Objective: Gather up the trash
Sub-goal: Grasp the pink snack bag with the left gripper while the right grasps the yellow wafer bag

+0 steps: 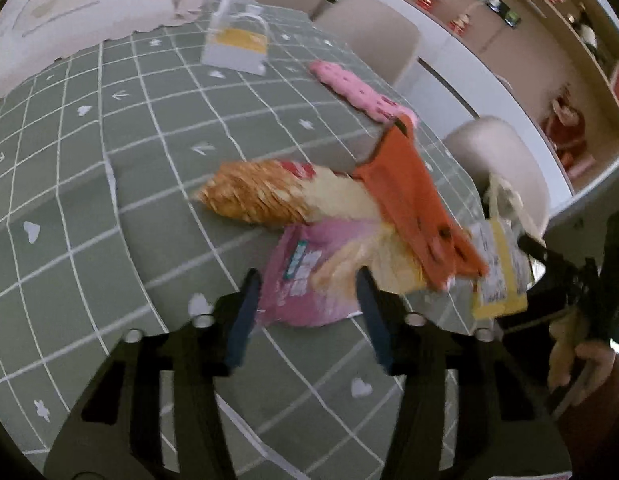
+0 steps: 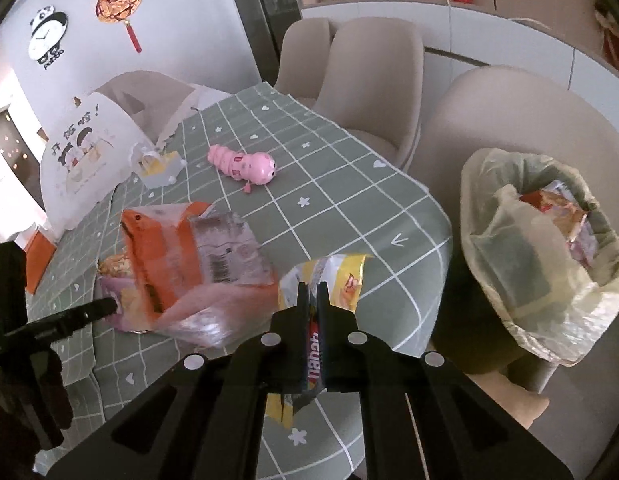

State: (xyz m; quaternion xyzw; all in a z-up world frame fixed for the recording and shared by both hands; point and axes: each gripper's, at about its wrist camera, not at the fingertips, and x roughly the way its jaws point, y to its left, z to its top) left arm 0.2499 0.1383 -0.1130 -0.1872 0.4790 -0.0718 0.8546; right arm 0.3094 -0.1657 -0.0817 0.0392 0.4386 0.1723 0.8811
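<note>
right tongs (image 2: 312, 300) clamped on yellow wrapper (image 2: 333, 276) | left tongs (image 1: 305, 304) spread, nothing held, pink wrapper (image 1: 297, 280) between | risk: thin-edge grip slipped before bin bag (image 2: 545, 256) at right is reached

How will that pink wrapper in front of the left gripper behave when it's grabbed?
The pink wrapper looks thin and crumpled, so probably floppy and light. The orange bag overlaps it, so lifting may drag that along. Its glossy film could slip.

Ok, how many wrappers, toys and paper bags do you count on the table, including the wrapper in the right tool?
Wrappers: 4 (golden one, orange one, pink one, yellow one in the right tool)
Toy caterpillar: 1
Paper bag: 1
Total: 6
</note>
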